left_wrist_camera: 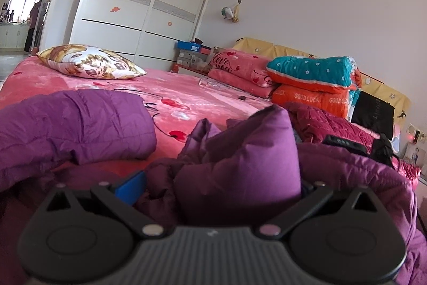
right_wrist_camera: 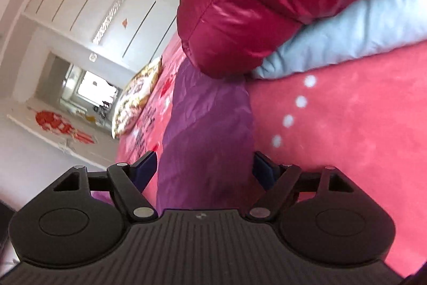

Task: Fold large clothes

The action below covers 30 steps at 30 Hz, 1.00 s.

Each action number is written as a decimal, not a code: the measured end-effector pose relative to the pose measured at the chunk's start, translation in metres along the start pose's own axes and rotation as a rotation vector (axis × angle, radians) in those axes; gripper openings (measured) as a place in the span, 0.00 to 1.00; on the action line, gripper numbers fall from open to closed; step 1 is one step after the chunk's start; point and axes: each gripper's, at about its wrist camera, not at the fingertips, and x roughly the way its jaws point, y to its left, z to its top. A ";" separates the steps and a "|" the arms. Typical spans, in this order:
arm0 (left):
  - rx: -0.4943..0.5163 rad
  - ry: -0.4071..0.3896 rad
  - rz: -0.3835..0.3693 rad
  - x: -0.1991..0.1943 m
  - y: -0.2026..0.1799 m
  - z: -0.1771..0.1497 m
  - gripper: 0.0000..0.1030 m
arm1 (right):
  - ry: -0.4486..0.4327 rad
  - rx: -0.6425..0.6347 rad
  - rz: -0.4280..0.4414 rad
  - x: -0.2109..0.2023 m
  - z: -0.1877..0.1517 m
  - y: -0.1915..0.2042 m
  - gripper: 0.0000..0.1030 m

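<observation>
My left claw (left_wrist_camera: 213, 183) grips bunched purple quilted down jacket (left_wrist_camera: 234, 148), frame centre, on pink floral bed (left_wrist_camera: 202, 98); right claw (right_wrist_camera: 205, 167) clamps purple fold. I'd lift both evenly, keeping the fabric taut.

Orange folded quilt (left_wrist_camera: 311, 98), right of bed, under teal dotted one: "GOOD LUCK" in pale capitals, repeated along its side; leftmost repeat shows only "LUCK", rightmost cut off after "GOOD".
Pink rolled blanket (left_wrist_camera: 240, 66), far, left of quilt stack: "Love" in dark script; word beneath partly hidden, not readable.
Black bag (left_wrist_camera: 373, 114), far right: faint vertical lettering, too dim to read.
Right wrist view: nothing legible; red wall decoration (right_wrist_camera: 64, 127) blurred.
</observation>
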 end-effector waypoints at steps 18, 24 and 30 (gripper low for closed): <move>0.084 -0.098 -0.049 -0.021 -0.040 0.010 0.99 | -0.529 -0.170 -0.091 -0.175 -0.035 0.083 0.09; 0.163 -0.110 -0.142 -0.016 -0.099 0.011 0.99 | -0.938 -0.216 -0.254 -0.300 -0.072 0.098 0.08; 0.279 -0.074 -0.184 0.036 -0.165 0.013 0.99 | -1.145 -0.157 -0.509 -0.392 -0.098 0.053 0.08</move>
